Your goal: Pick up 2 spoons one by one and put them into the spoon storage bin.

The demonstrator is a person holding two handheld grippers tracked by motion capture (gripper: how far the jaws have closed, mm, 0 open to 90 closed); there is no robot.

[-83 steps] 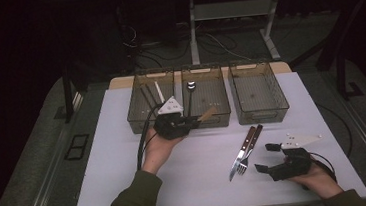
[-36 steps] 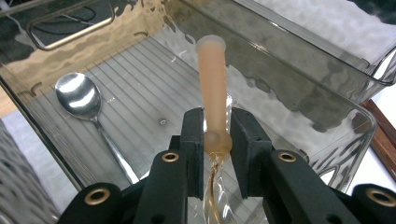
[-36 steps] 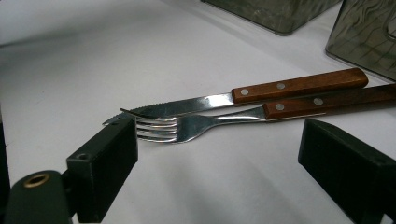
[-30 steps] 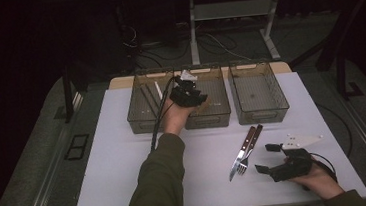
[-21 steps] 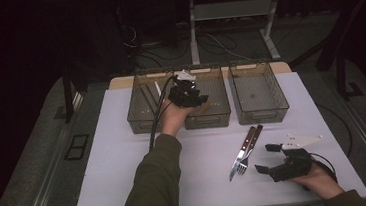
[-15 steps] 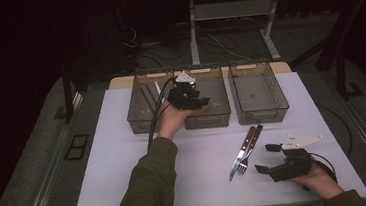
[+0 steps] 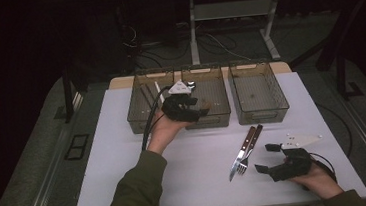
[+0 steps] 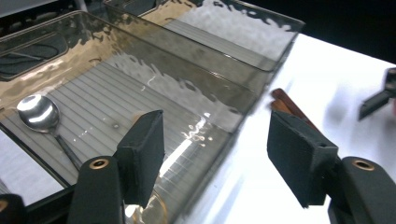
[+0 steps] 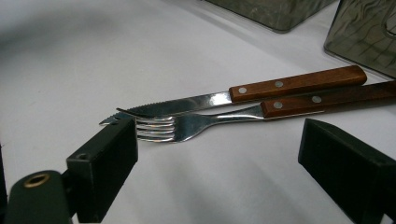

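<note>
Now the left gripper (image 7: 187, 107) hangs at the near rim of the middle bin (image 7: 220, 111), its fingers (image 8: 142, 151) released.

Seen from the high view, that gripper sits just left of centre, its fingers having just been opening with nothing between them; its own view shows them spread over the bin's front wall, and a spoon (image 8: 43, 115) lies on the ribbed floor at the left of that picture. Two more bins flank it, the left bin (image 7: 146, 102) and the right bin (image 7: 258, 90). Lower right on the white tabletop (image 7: 125, 153), the right gripper (image 7: 268, 158) rests with its fingers (image 9: 105, 165) spread and empty, and a fork (image 9: 187, 123) and knife (image 9: 243, 93) with wooden handles lie side by side just ahead of them.
</note>
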